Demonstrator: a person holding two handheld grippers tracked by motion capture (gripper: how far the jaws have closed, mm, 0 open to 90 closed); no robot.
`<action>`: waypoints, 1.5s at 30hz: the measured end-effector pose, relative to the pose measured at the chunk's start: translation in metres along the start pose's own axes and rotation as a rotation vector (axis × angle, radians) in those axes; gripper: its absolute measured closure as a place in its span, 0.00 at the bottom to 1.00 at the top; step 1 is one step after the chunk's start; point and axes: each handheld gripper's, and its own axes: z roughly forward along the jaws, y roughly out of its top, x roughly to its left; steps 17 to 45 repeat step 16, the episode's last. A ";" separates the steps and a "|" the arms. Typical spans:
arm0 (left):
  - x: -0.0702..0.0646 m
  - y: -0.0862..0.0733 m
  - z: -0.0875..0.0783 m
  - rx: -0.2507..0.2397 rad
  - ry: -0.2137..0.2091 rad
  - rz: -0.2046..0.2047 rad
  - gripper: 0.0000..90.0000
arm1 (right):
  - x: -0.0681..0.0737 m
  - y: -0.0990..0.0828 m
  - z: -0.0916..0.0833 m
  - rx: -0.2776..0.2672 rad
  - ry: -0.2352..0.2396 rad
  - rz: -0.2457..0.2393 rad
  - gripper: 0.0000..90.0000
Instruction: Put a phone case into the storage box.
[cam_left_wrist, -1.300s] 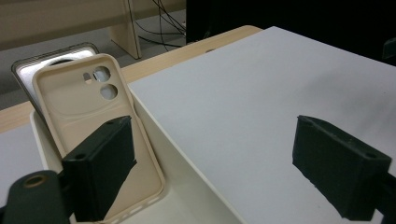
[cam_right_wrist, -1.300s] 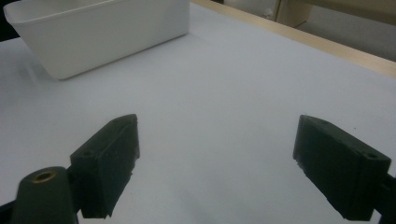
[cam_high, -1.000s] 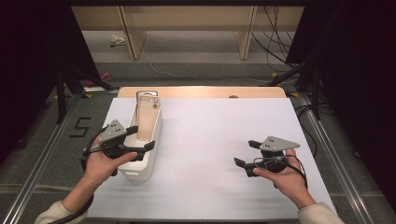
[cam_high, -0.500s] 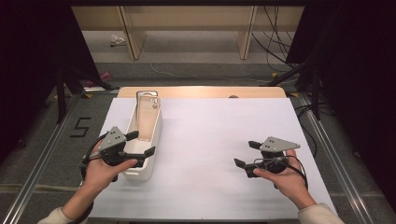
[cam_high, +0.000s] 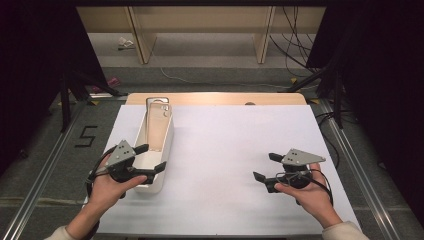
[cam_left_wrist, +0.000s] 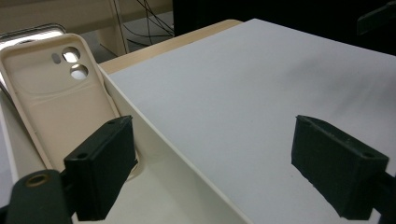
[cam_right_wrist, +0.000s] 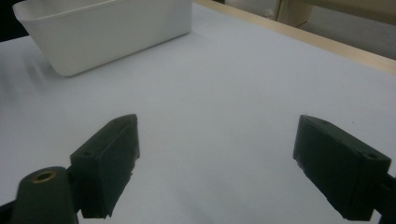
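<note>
A long white bin lies lengthwise on the left of the white table top. A beige phone case leans inside its far end, camera holes up, with a silvery rim behind it. My left gripper is open and straddles the bin's right wall near the near end. One jaw is inside the bin close to the phone case, the other outside over the table; neither pad presses. My right gripper stands open low over bare table at the right, nothing between its jaws, pointing toward the bin.
A wooden strip borders the table's far edge. Metal rails run along both sides, and dark stands and cables sit beyond on the floor. The white sheet spreads wide between the two grippers.
My left gripper has slid a little toward the near end of the bin, still open. The right gripper has stayed where it was.
</note>
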 end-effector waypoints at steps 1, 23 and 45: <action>0.000 0.000 0.000 -0.001 0.000 0.000 0.15 | 0.000 0.000 0.000 0.000 0.002 0.000 0.17; -0.003 -0.003 0.001 0.004 0.006 0.013 0.15 | 0.003 -0.001 -0.001 -0.003 0.008 -0.004 0.17; -0.003 -0.003 0.001 0.004 0.006 0.013 0.15 | 0.003 -0.001 -0.001 -0.003 0.008 -0.004 0.17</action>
